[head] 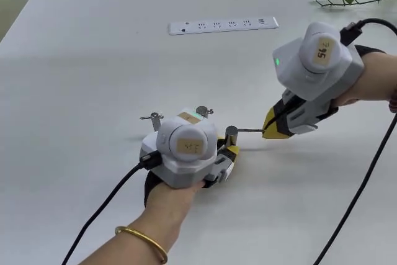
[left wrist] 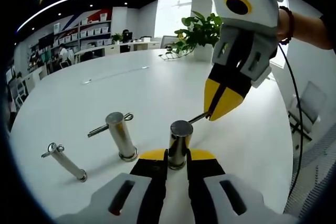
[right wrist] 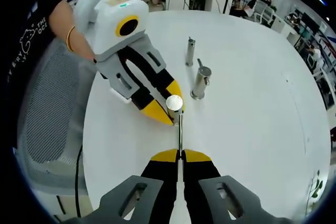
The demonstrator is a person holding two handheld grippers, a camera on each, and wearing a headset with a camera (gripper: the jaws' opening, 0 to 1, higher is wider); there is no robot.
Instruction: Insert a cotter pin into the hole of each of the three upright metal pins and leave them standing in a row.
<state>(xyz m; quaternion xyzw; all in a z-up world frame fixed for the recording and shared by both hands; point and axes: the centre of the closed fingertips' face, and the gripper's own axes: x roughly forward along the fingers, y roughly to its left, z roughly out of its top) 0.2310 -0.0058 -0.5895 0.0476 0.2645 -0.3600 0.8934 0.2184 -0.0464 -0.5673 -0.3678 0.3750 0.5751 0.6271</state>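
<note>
The left tool pinches the third metal pin upright on the tabletop. The right tool pinches a cotter pin, its tip touching that pin near its top. If the tip misses the hole, pushing may bend it or tilt the pin.

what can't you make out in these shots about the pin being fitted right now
- Hole in the metal pin: right gripper view, too small to see below its cap, so it is unclear whether the cotter pin has entered.
- Cotter pin tip: left gripper view, hidden behind the metal pin.
- Shafts of the other pins: head view, hidden by the left hand-held gripper.
</note>
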